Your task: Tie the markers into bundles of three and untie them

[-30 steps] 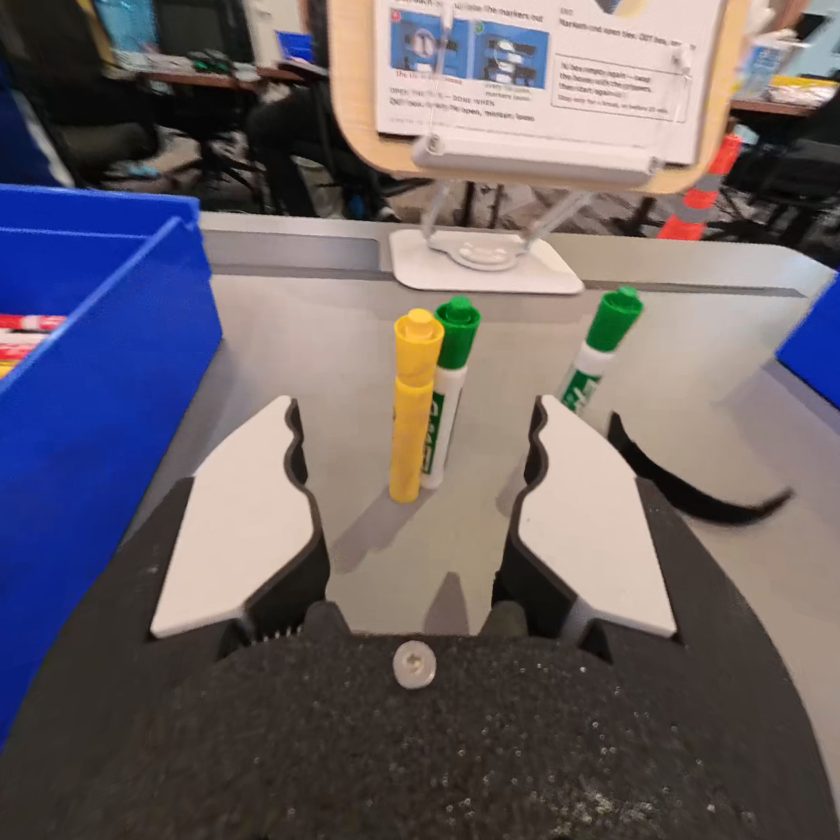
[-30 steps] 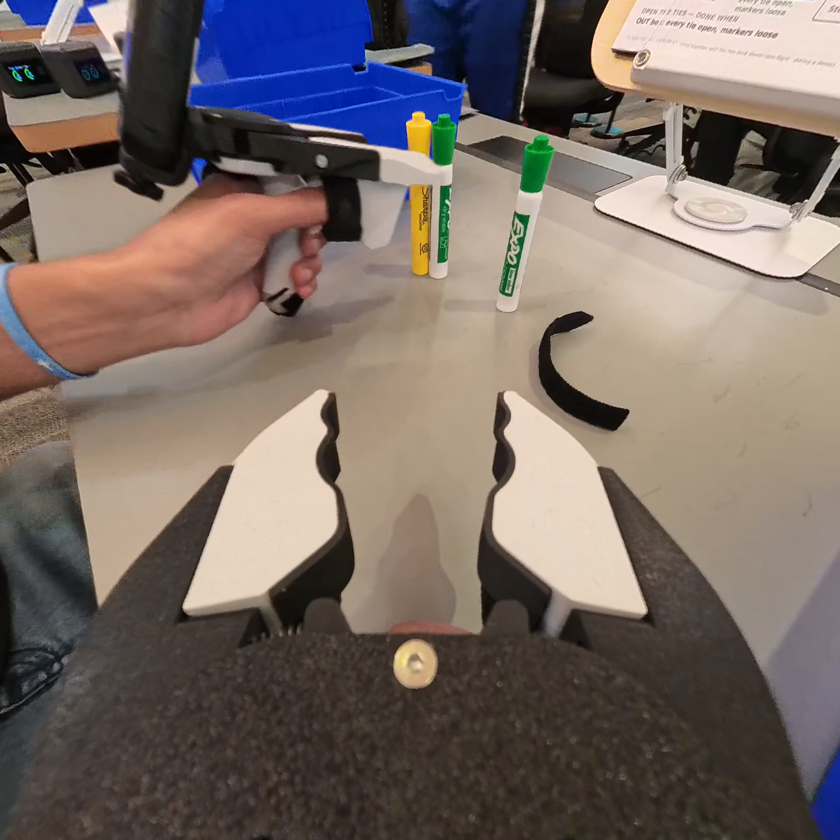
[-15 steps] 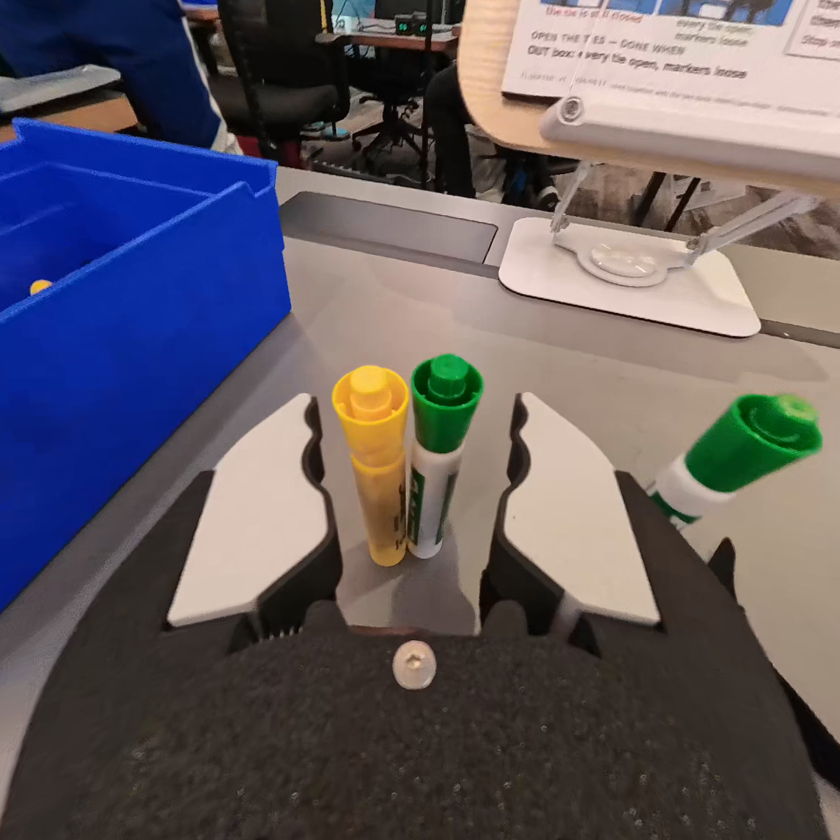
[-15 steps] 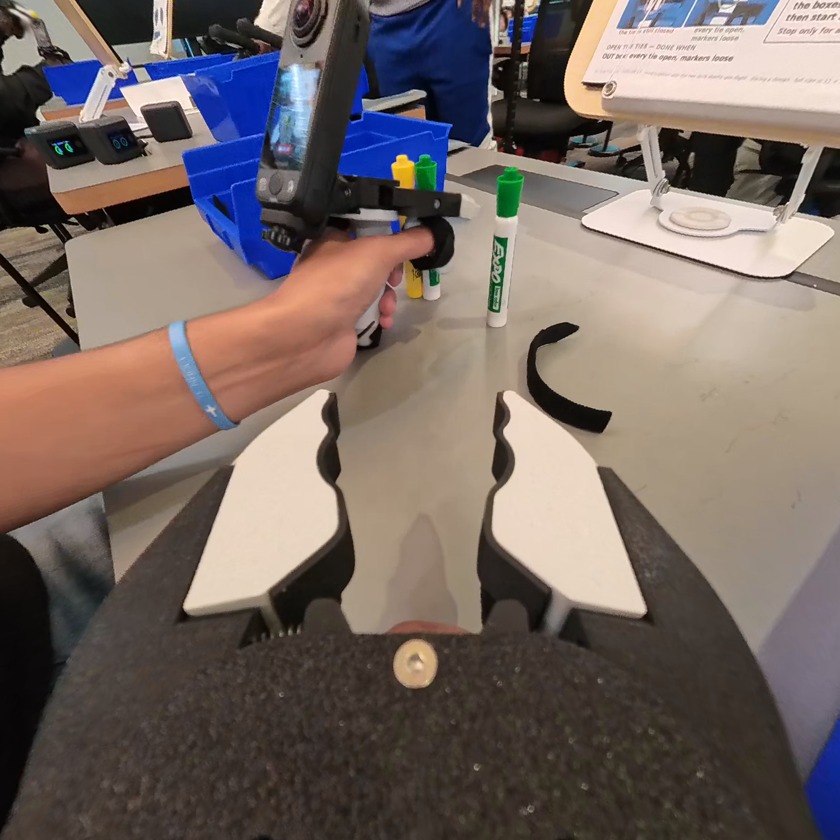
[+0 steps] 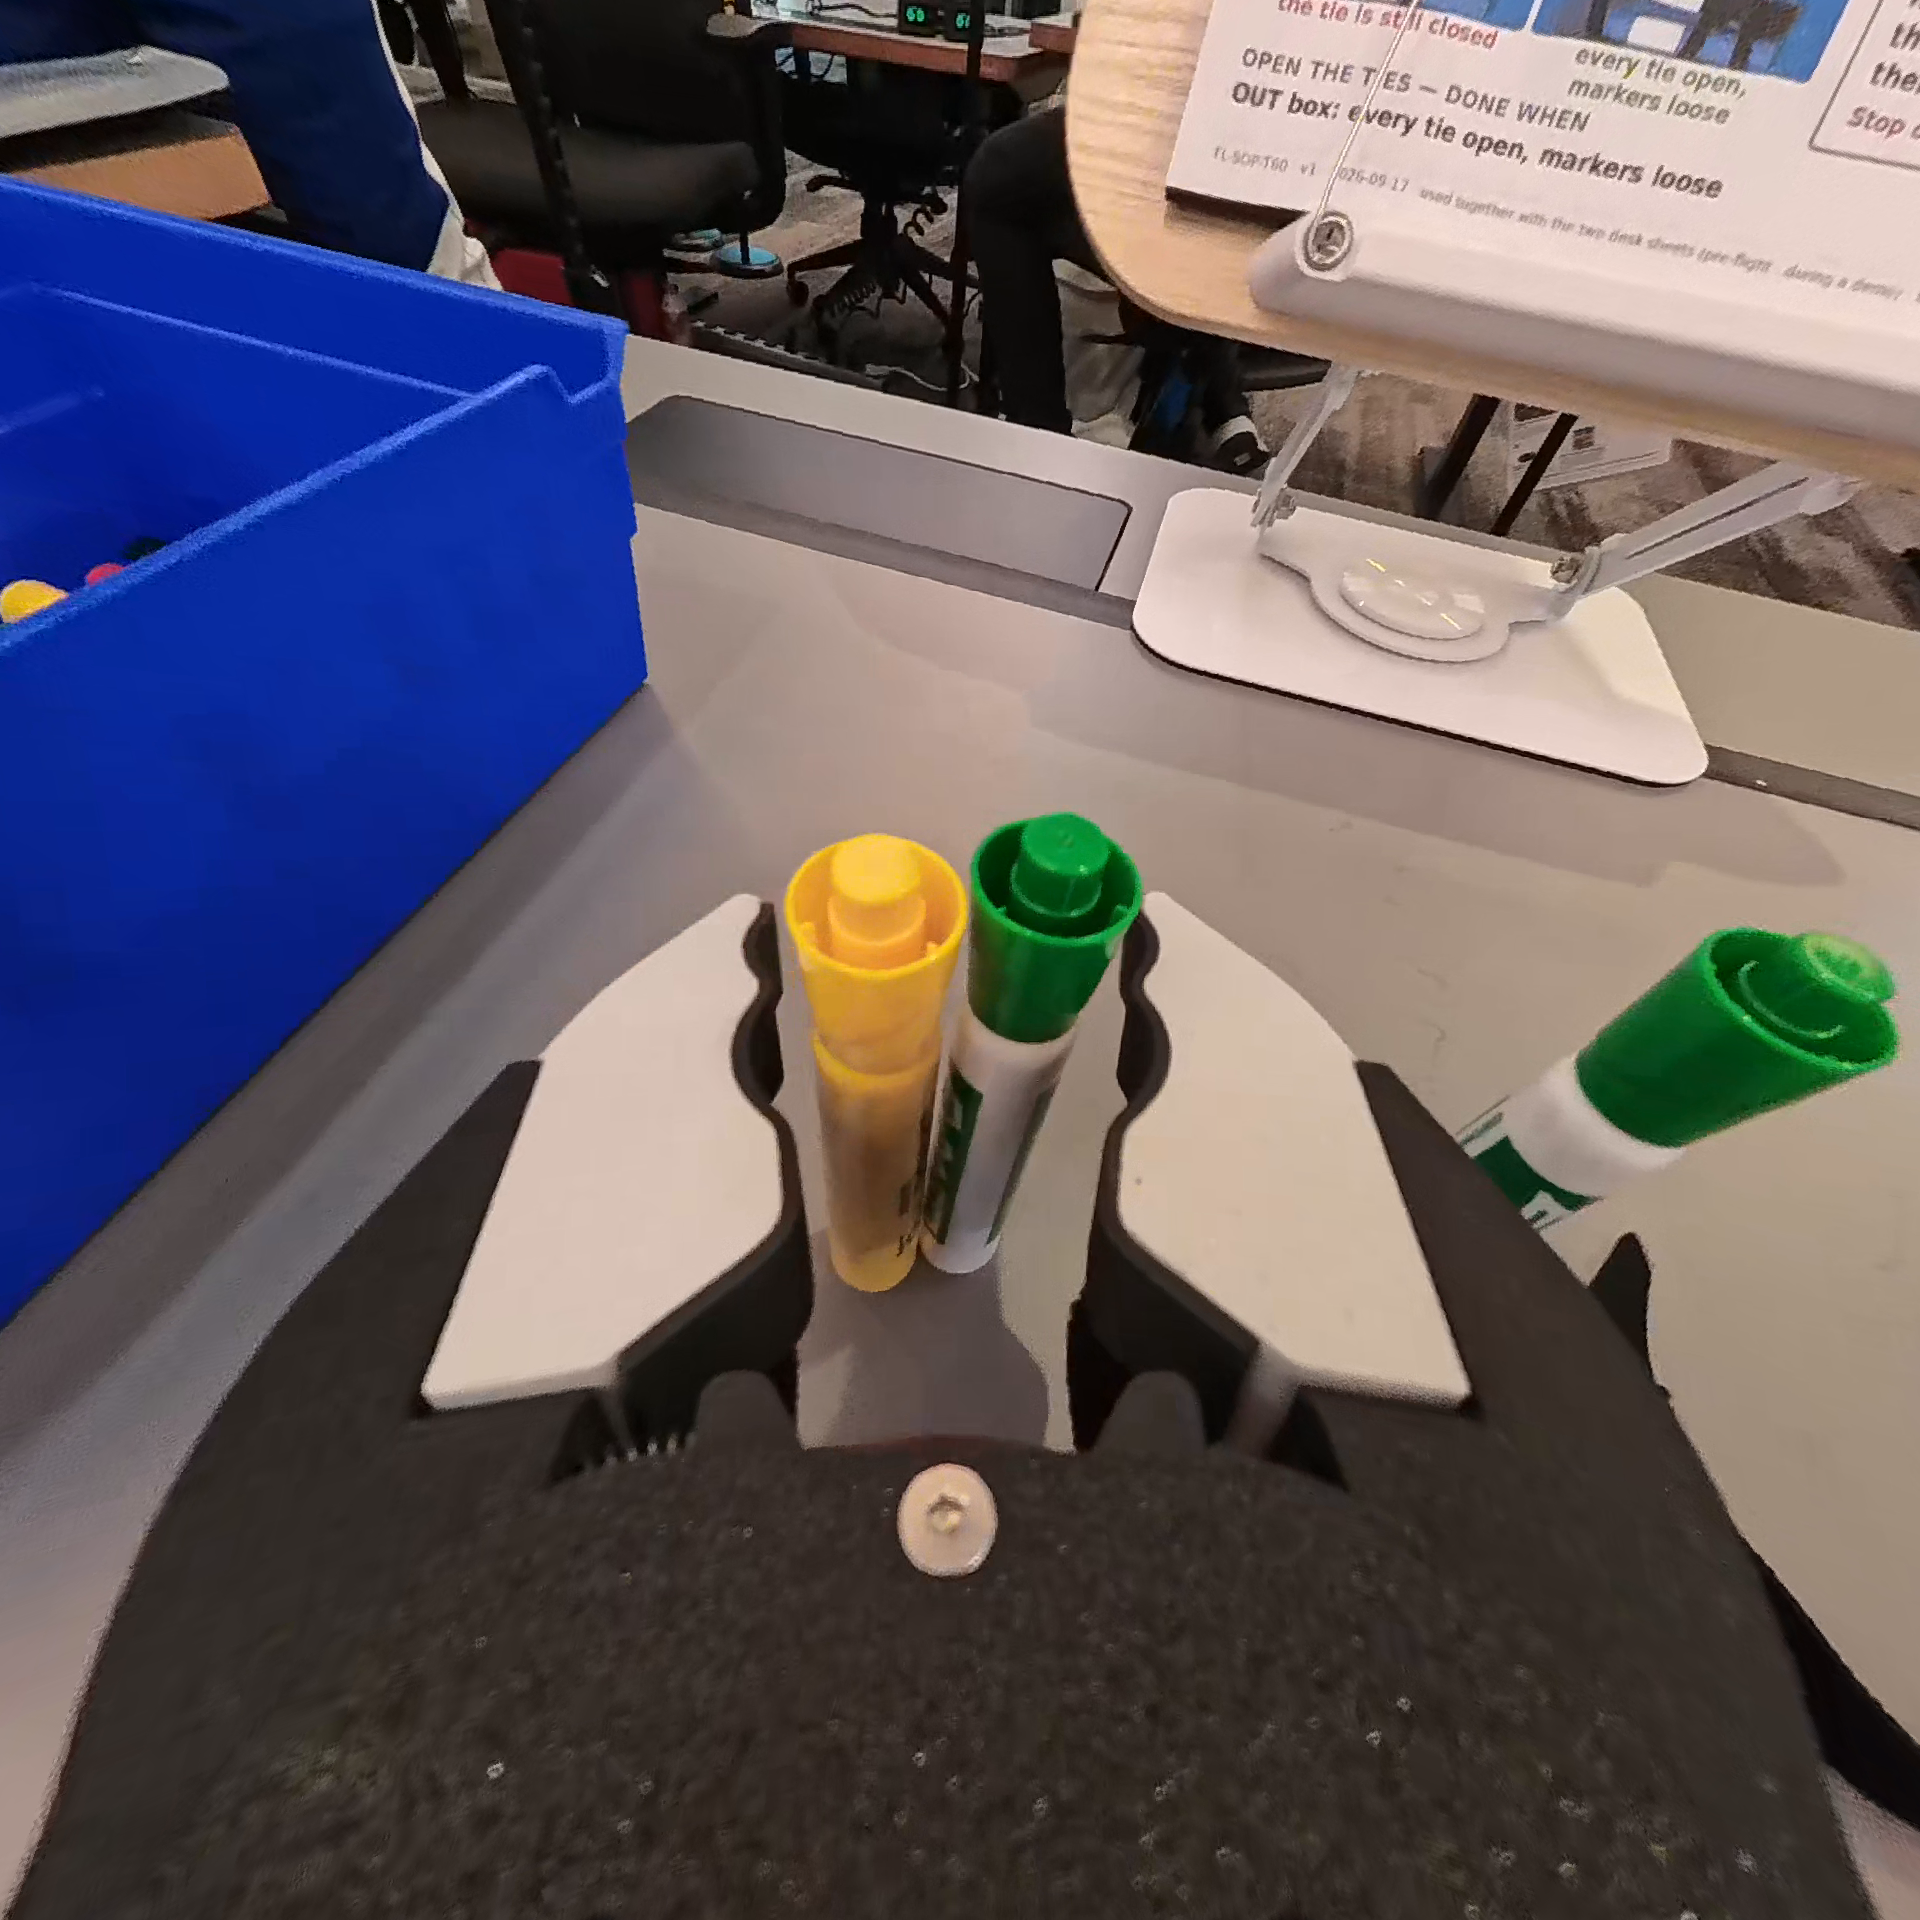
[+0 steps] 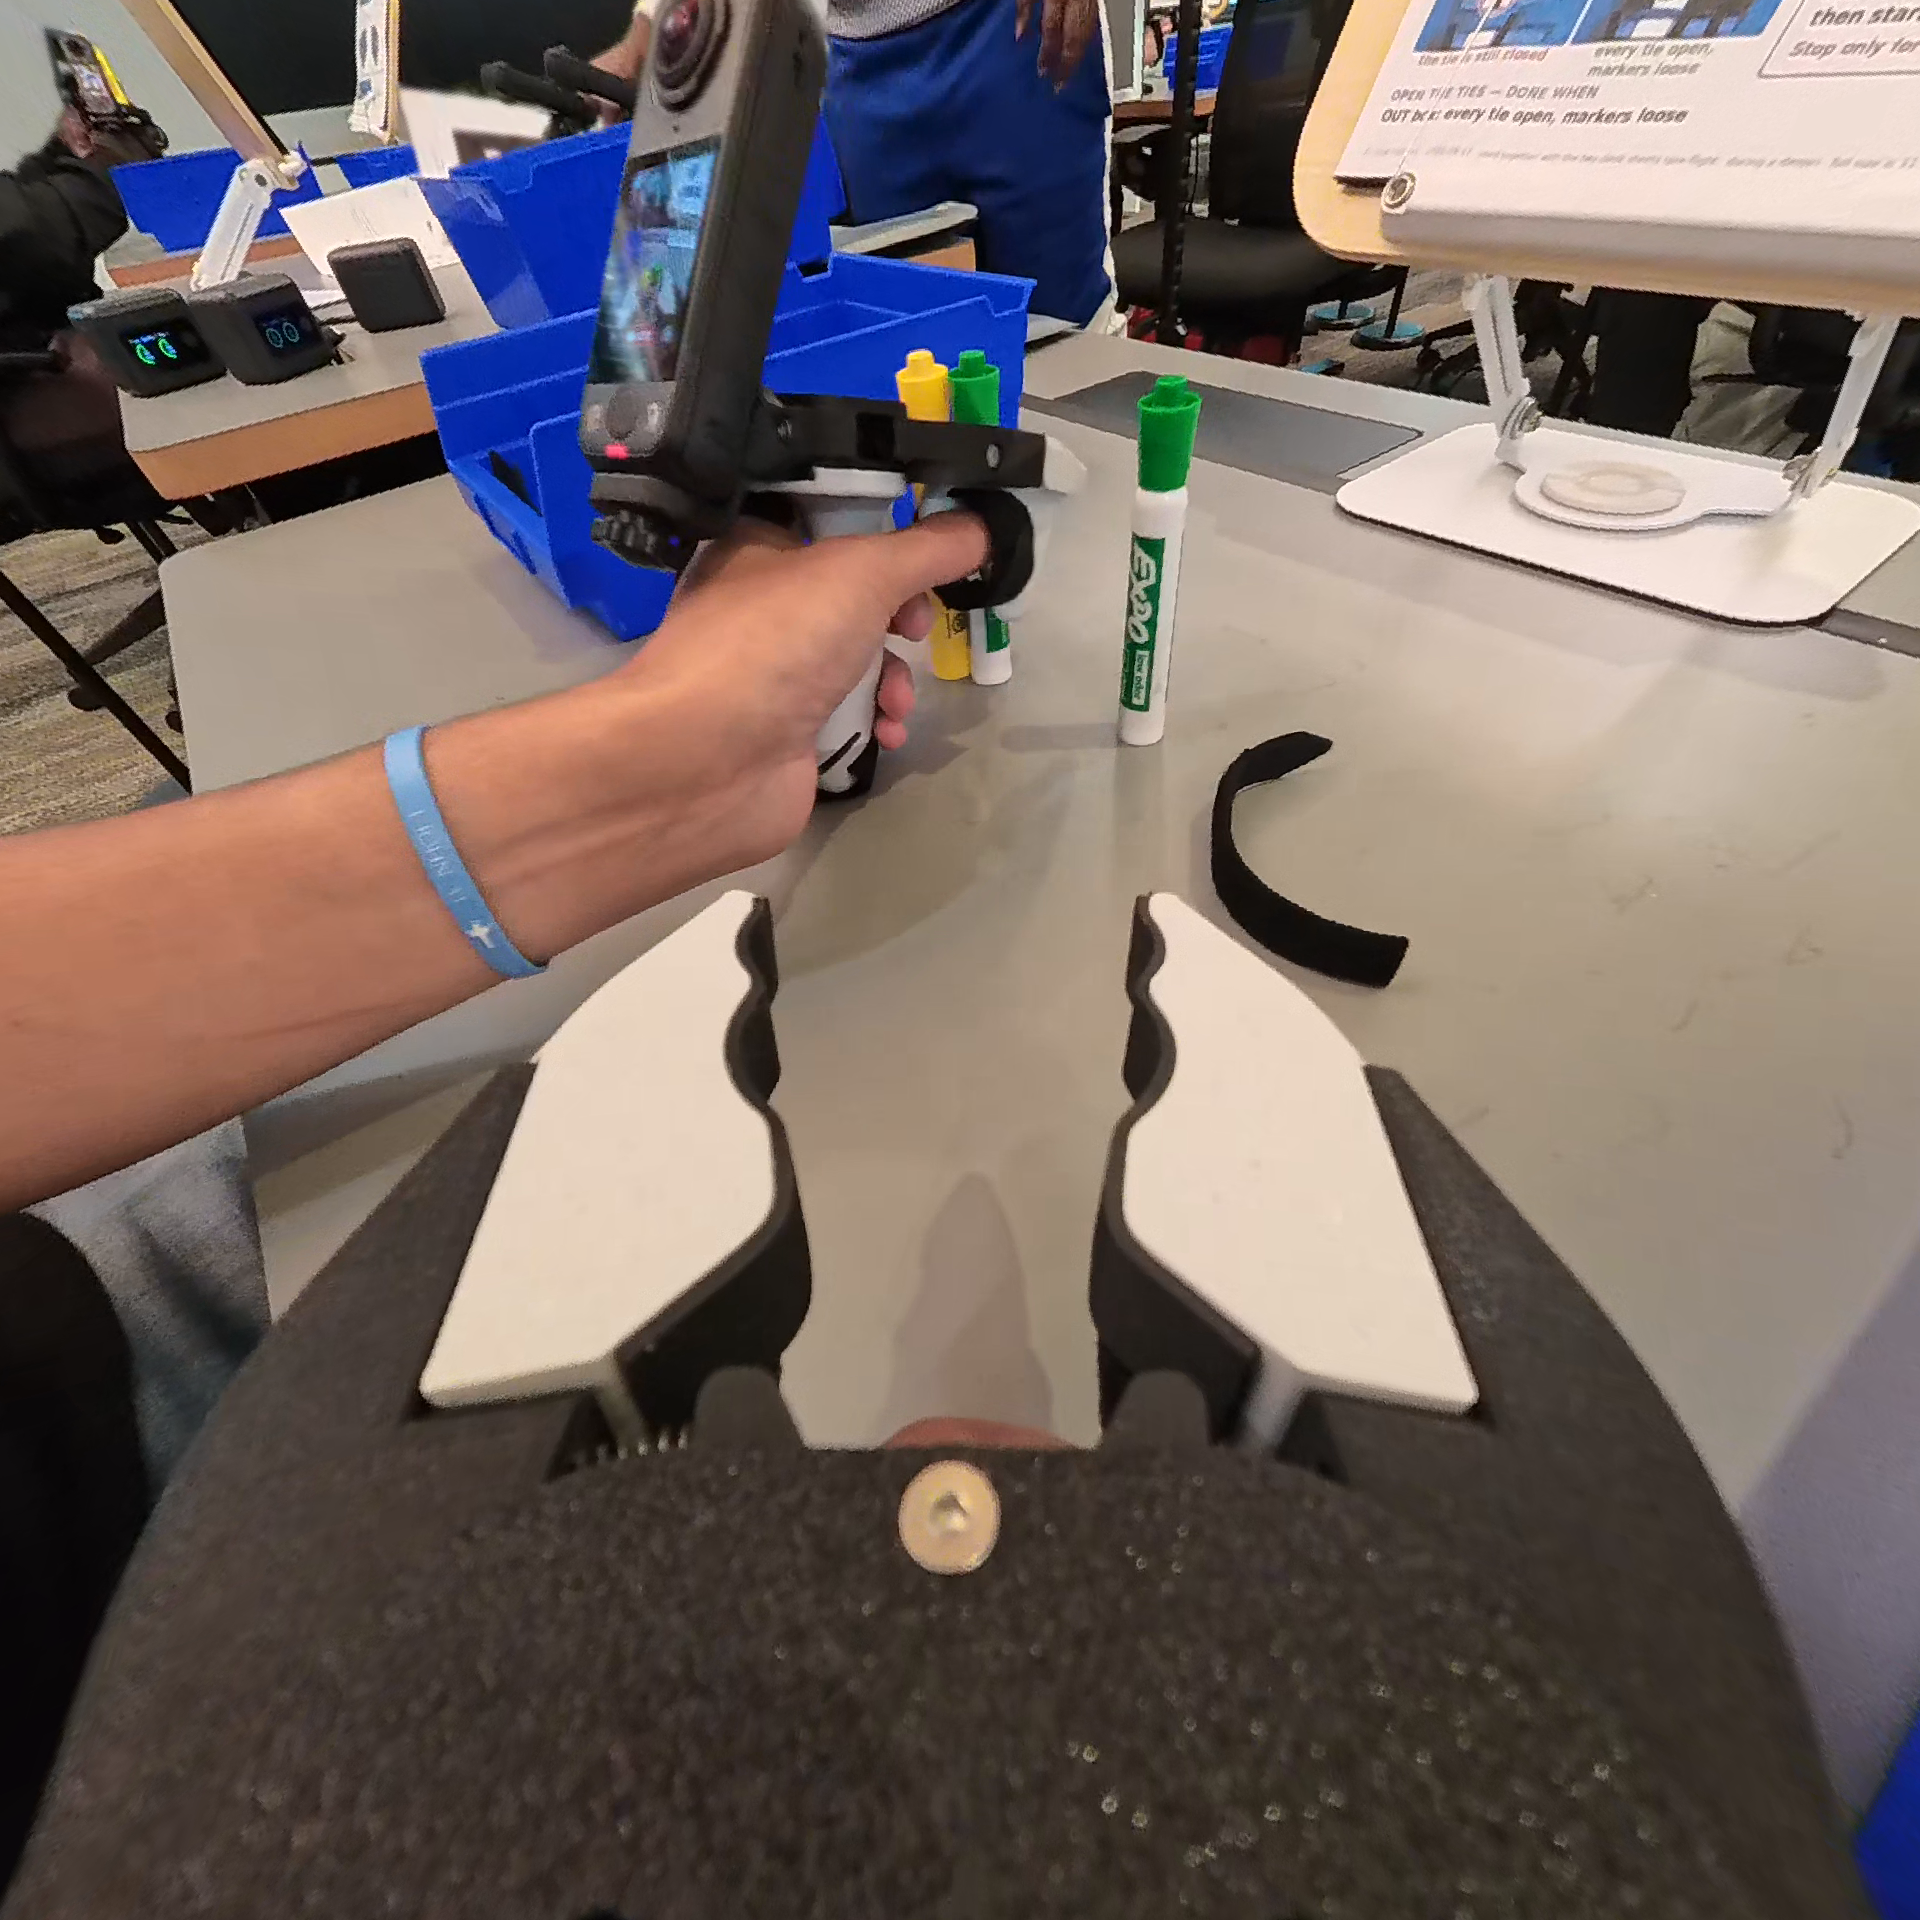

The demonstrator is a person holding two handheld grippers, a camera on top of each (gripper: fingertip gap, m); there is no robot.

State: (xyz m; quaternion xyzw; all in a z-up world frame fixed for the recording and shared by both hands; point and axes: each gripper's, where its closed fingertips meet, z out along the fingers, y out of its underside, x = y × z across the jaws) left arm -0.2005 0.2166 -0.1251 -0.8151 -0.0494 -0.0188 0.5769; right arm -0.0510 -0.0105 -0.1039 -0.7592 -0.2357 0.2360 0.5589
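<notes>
Since half a second ago the left claw [image 5: 951,1049] has advanced and narrowed around the upright yellow marker [image 5: 873,1060] and green marker [image 5: 1023,1023]; firm contact cannot be confirmed. The right claw [image 6: 951,997] remains wide, empty, above the table [image 6: 1558,935]. Count: three markers, one yellow, two green; the second green marker [image 6: 1153,561] stands apart. One black strap [image 6: 1283,873], one blue bin [image 5: 312,727].

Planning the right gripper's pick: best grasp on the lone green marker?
Take the lone green marker on its white barrel, below the cap, coming in level from the near side with the right gripper open. It stands upright, apart from the yellow marker pair, so both flanks are free.
</notes>
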